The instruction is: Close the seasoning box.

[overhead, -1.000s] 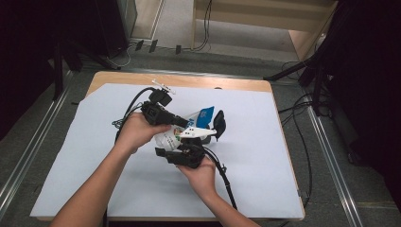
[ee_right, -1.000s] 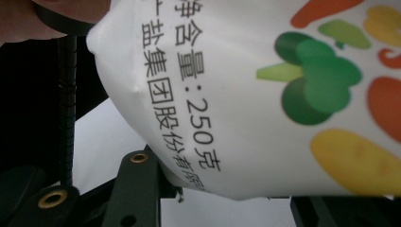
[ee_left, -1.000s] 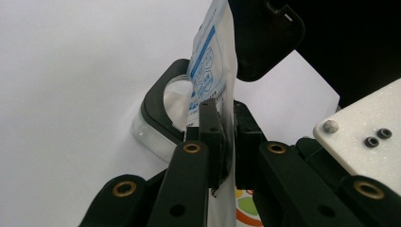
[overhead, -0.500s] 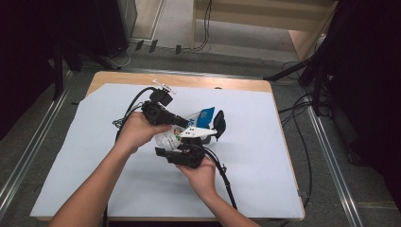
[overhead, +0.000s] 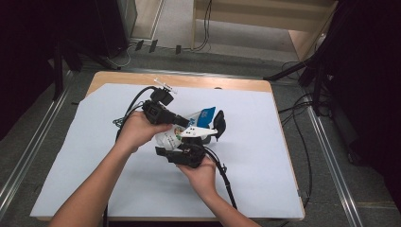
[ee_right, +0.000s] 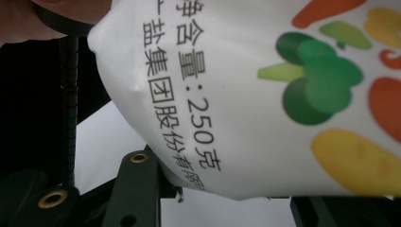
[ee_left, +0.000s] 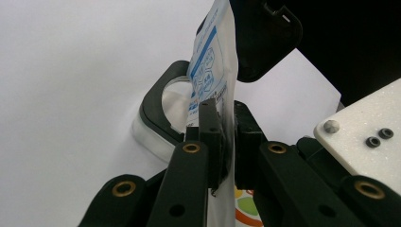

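Observation:
A white bag (overhead: pixel 205 116) with a blue top and printed vegetables is held above the table between both grippers. My left gripper (overhead: pixel 186 124) is shut on the bag's thin edge (ee_left: pixel 213 61), with the pads pressed flat on it. Lower down, my right gripper (overhead: pixel 191 143) holds the bag's bulging body (ee_right: pixel 265 94) between its jaws, which touch it at both sides. Just beyond the bag stands a black-rimmed clear container (ee_left: pixel 156 101) with its black lid (ee_left: pixel 265 38) flipped up; in the high view the lid (overhead: pixel 220 122) stands to the right of the bag.
A white sheet (overhead: pixel 265 156) covers most of the wooden table (overhead: pixel 189 80). Black cables (overhead: pixel 226 177) trail from both grippers across the sheet toward the near edge. Metal rails (overhead: pixel 326 151) and floor cables run along the right side.

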A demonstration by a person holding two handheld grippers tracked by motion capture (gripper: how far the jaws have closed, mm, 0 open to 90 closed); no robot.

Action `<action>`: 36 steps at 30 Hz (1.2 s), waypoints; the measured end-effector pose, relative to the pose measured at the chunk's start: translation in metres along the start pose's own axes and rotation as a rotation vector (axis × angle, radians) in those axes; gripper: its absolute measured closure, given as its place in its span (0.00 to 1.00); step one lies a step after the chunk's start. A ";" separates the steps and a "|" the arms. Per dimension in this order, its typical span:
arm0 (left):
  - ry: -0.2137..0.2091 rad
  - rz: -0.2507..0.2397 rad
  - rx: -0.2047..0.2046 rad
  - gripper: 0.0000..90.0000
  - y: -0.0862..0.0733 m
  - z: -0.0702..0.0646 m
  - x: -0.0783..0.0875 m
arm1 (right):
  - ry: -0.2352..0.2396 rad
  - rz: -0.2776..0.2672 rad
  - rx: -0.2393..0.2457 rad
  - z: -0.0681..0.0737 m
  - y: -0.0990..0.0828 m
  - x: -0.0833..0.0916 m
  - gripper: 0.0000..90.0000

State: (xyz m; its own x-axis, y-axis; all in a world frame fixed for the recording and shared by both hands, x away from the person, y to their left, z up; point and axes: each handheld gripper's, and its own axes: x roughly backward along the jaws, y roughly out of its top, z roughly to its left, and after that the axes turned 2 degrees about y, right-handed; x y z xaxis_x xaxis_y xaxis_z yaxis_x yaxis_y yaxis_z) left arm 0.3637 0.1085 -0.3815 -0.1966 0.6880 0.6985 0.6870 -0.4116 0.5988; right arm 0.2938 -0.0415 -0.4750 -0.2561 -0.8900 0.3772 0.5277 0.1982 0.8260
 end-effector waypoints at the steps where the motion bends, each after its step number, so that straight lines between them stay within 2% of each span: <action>1: 0.003 0.001 -0.001 0.96 0.000 0.000 0.000 | 0.001 0.000 0.000 0.000 0.000 0.000 0.66; 17: 0.007 0.007 -0.003 0.96 0.002 -0.001 0.001 | -0.005 -0.002 0.005 0.001 0.001 0.000 0.67; 21: 0.008 0.004 -0.007 0.96 0.002 -0.003 0.000 | 0.007 -0.003 0.001 0.001 0.002 0.001 0.68; 26: 0.025 -0.024 -0.016 0.98 0.003 -0.003 0.003 | 0.024 -0.010 -0.018 0.000 0.003 0.002 0.70; 36: 0.029 -0.028 -0.018 0.99 0.003 -0.003 0.004 | 0.029 -0.012 -0.014 0.001 0.002 0.002 0.71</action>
State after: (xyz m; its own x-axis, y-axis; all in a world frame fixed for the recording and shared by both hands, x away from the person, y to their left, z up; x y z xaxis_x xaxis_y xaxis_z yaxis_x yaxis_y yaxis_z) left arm 0.3627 0.1083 -0.3754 -0.2363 0.6817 0.6925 0.6683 -0.4033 0.6251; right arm 0.2939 -0.0422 -0.4721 -0.2395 -0.9037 0.3548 0.5362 0.1816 0.8243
